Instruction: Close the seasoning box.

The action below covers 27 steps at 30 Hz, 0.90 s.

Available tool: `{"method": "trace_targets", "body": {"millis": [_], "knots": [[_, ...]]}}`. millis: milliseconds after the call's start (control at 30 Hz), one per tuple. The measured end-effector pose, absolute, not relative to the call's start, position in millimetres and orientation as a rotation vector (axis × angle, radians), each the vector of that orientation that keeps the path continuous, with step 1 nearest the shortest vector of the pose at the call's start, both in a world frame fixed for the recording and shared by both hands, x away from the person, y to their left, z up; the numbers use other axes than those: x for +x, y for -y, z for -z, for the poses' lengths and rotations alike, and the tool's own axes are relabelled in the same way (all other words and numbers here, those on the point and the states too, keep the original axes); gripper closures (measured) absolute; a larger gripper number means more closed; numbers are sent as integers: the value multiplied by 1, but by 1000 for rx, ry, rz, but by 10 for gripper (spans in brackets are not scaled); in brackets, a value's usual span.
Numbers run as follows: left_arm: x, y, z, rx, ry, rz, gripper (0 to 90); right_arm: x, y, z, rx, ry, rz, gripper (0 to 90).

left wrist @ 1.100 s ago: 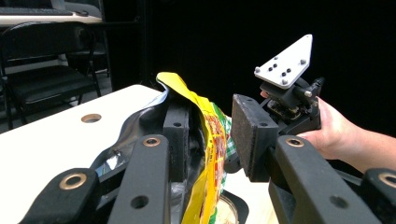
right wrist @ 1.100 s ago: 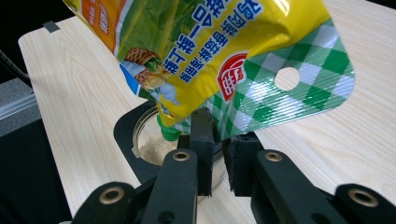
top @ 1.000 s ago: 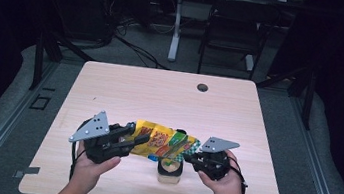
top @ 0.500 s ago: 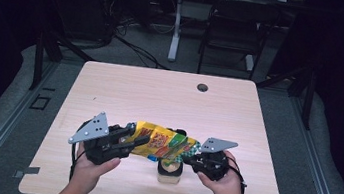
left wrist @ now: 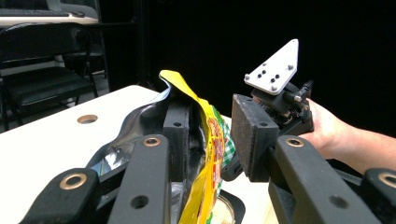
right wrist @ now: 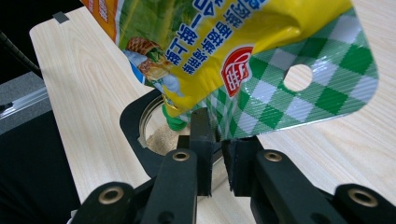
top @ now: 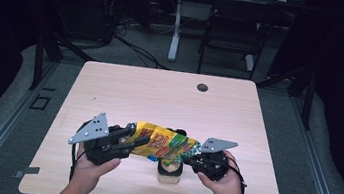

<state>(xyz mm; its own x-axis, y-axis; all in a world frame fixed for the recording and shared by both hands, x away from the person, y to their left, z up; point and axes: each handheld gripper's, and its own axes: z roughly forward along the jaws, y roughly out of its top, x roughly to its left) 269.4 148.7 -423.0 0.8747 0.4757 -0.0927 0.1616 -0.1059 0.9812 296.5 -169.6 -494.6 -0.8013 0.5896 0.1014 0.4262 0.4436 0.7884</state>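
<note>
A yellow snack pouch (top: 161, 143) with a green checked top hangs level above the table, stretched between both grippers. My left gripper (top: 129, 139) is shut on its bottom end; in the left gripper view the pouch (left wrist: 208, 140) sits between the two pads. My right gripper (top: 191, 156) pinches the checked top edge (right wrist: 280, 98); its jaws have just been closing on that edge. Below the pouch stands a small jar (top: 169, 172) with a black collar (right wrist: 133, 126), pale powder inside. The pouch's green spout (right wrist: 175, 122) points down into the jar's mouth.
The light wooden table (top: 160, 95) has a round cable hole (top: 202, 87) near its far edge. A dark folding chair (top: 234, 29) and a stand with cables sit on the floor beyond. The jar is close to the table's front edge.
</note>
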Motion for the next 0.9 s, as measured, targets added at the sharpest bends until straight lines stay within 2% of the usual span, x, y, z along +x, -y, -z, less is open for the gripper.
{"method": "trace_targets", "body": {"millis": [900], "knots": [[270, -149, 423, 1685, -502, -284, 684, 296, 170, 493, 888, -2503, -1287, 828]]}}
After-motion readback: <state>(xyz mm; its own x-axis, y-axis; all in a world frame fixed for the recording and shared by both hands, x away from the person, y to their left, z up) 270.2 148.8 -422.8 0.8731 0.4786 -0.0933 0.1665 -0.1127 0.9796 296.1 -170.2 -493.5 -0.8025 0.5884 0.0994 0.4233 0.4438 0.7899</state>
